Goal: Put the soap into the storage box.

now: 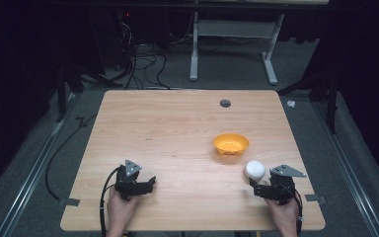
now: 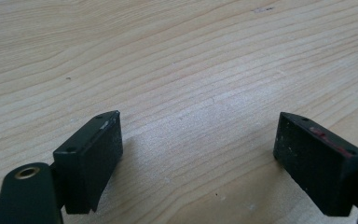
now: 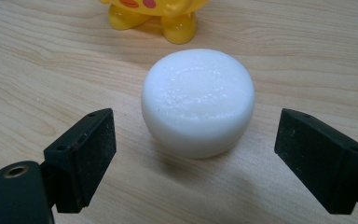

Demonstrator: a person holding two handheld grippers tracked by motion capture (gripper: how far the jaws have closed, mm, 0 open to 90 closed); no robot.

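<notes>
A: What does the high view give you?

B: My right gripper sits near the table's front edge, at about five o'clock on the top. The white puck stands on the wood just beyond its tips, apart from them. The orange bowl lies at eleven o'clock from the puck, close but not touching. My left gripper rests over bare wood at seven o'clock.

A: And the left gripper view?

B: Its jaws are spread wide with wood grain between them.

A: The right gripper view?

B: Jaws spread wide, no contact. The puck stands at twelve o'clock, ahead of the gap, with the yellow dish's feet behind it.

A: What could go wrong?

B: I judge the puck smooth and rounded. If I push forward off-centre, one pad would nudge it into the bowl. Closing too near its top edge could squeeze it out of the grip.
</notes>
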